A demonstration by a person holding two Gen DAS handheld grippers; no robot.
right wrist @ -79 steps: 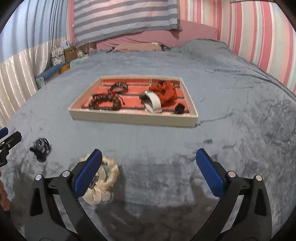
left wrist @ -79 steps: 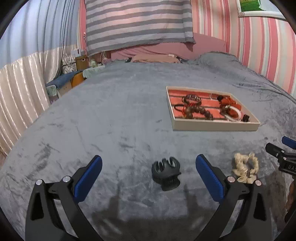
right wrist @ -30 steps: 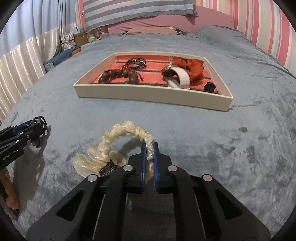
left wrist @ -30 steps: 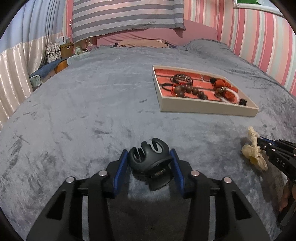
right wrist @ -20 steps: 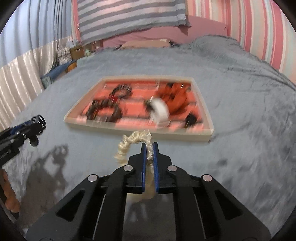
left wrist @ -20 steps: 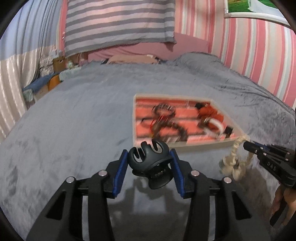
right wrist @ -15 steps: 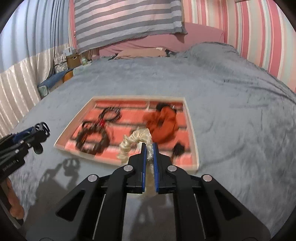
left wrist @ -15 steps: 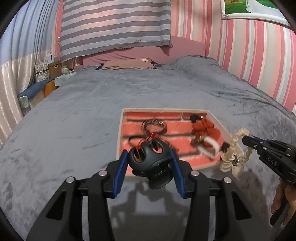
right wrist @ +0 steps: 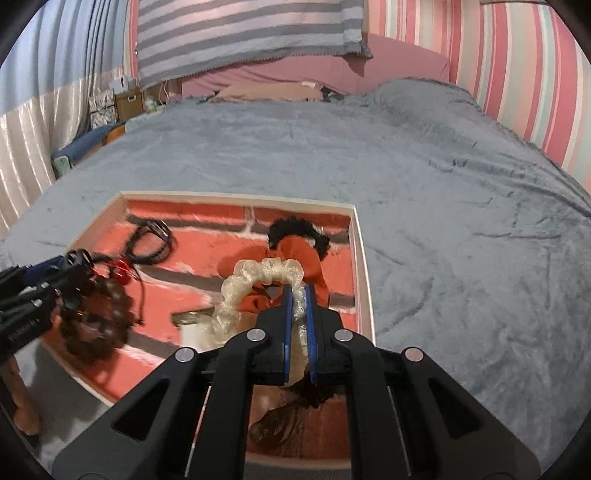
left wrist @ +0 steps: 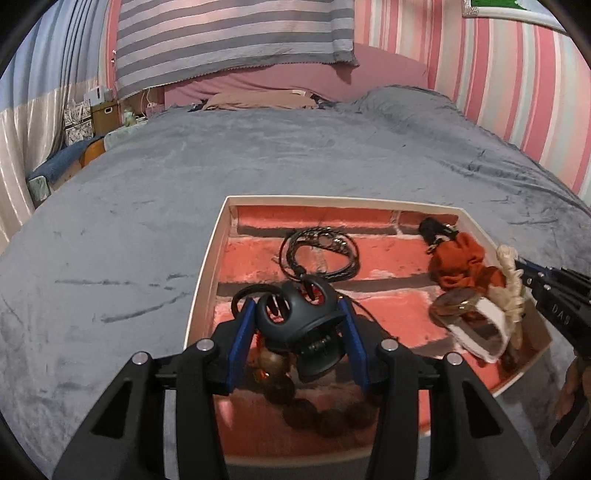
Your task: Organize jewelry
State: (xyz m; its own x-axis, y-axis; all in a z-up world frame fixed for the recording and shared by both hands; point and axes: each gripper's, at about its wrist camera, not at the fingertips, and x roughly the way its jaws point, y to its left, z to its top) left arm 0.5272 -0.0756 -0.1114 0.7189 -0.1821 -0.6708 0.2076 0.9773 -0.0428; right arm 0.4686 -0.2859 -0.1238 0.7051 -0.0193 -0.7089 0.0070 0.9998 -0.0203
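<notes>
My left gripper (left wrist: 298,319) is shut on a dark claw hair clip (left wrist: 295,314) and holds it above the left half of the cream tray (left wrist: 207,258), over a brown bead bracelet (left wrist: 314,410). My right gripper (right wrist: 300,295) is shut on a cream scrunchie (right wrist: 258,275) and holds it above the tray's right half (right wrist: 364,258), over an orange scrunchie (right wrist: 295,254). The right gripper with the cream scrunchie also shows in the left wrist view (left wrist: 511,275). The left gripper shows in the right wrist view (right wrist: 70,277).
The tray has a red brick-pattern floor and lies on a grey blanket (left wrist: 129,206). In it lie a black cord bracelet (left wrist: 319,254), a watch with a white strap (left wrist: 476,325) and a black scrunchie (right wrist: 295,225). A striped blanket (left wrist: 229,33) hangs behind.
Both grippers closed on their items on the blanket, lifted them and moved forward. They now hang over the tray, closer than half a second ago.
</notes>
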